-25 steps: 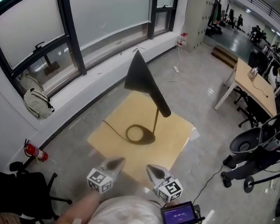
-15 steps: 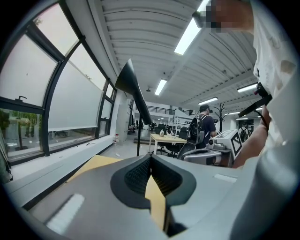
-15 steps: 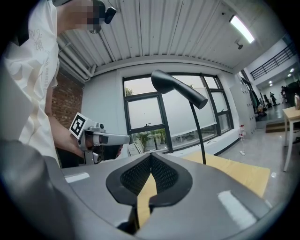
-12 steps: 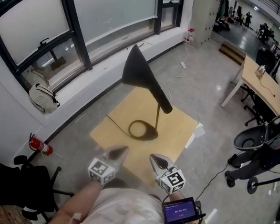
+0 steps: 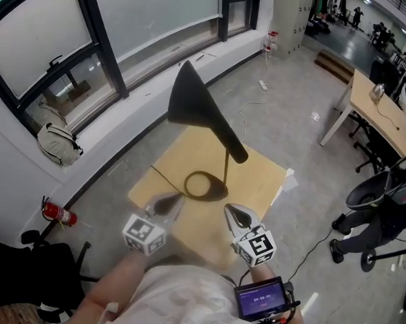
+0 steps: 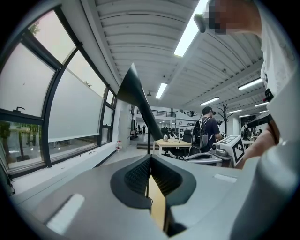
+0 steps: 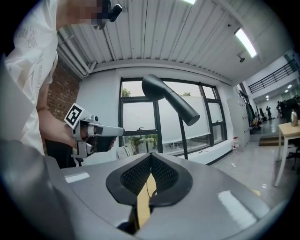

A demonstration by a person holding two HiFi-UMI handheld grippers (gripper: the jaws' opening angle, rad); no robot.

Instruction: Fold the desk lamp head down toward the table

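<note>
A black desk lamp stands on a small wooden table (image 5: 257, 174). Its ring base (image 5: 205, 186) lies on the tabletop, a thin stem rises from it, and the cone-shaped lamp head (image 5: 200, 109) is raised high, its wide mouth toward the window. My left gripper (image 5: 169, 204) hovers near the table's near-left edge, shut and empty. My right gripper (image 5: 235, 214) hovers at the near edge, also shut and empty. Neither touches the lamp. From the left gripper view the lamp head (image 6: 136, 96) looms above the shut jaws; the right gripper view shows the lamp head (image 7: 169, 98) overhead too.
A window wall with a low sill runs along the left. A bag (image 5: 57, 144) rests on the sill, and a red fire extinguisher (image 5: 58, 214) stands on the floor. Another desk (image 5: 383, 111) and dark chairs (image 5: 384, 205) are at the right. A person with a backpack (image 6: 207, 133) stands far off.
Both grippers have moved forward and up toward the table's near edge. Their jaws stayed shut. The lamp has not moved.
</note>
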